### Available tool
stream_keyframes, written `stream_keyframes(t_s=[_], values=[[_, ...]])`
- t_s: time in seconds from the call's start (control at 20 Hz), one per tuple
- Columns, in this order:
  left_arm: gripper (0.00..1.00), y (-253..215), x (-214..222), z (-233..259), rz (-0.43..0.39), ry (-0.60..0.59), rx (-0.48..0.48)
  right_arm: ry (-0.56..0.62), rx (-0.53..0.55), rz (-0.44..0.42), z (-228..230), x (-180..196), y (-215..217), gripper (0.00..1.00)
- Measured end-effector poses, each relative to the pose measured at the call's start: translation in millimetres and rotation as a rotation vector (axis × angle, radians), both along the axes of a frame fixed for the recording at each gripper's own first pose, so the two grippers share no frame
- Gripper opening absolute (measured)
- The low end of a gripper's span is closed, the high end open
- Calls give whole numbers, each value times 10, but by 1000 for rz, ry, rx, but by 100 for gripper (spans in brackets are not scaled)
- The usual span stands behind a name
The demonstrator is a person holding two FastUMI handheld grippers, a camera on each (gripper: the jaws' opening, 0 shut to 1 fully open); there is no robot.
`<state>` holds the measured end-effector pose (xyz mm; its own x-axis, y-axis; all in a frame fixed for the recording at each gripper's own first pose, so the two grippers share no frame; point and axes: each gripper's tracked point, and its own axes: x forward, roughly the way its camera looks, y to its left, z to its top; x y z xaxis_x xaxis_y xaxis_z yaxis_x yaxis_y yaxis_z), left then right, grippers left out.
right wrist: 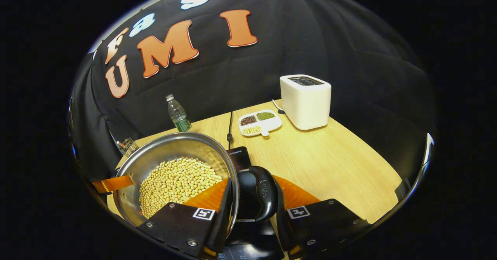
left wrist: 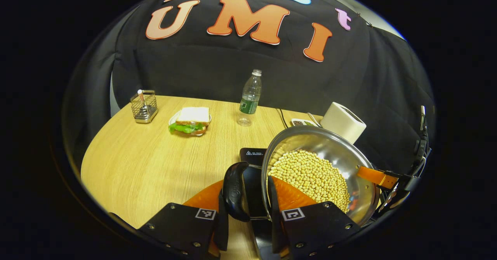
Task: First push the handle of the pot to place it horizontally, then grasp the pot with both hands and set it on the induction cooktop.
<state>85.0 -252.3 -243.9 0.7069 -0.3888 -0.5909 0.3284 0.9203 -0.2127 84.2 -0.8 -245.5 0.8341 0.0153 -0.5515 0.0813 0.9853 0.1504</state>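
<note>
Both tongs grip the pot (left wrist: 334,163): left tongs (left wrist: 244,217) closed on its left handle (left wrist: 235,190), right tongs (right wrist: 252,221) closed on its right handle (right wrist: 262,194). Pot full of beans (right wrist: 176,184), held just above the cooktop (left wrist: 253,155). I'd keep both level, lower evenly. Tongs point inward, facing each other.

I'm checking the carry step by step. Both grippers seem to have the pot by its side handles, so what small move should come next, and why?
Probably ease the pot straight down, level, onto the induction cooktop that shows dark beneath it. Each gripper's jaws sit around a black side handle, so the grasp looks made. The pot holds loose soybeans, which a tilt could spill.
</note>
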Motion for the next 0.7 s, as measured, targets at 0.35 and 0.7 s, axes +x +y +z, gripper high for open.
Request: stream_keyframes(t_s=[0.35,0.7], values=[[46,-60,24,-161,3,26,6,27,-3,-2,-107,3,-37,53],[46,-71,44,-222,-4,31,-1,35,-7,-8,-133,24,-27,53]])
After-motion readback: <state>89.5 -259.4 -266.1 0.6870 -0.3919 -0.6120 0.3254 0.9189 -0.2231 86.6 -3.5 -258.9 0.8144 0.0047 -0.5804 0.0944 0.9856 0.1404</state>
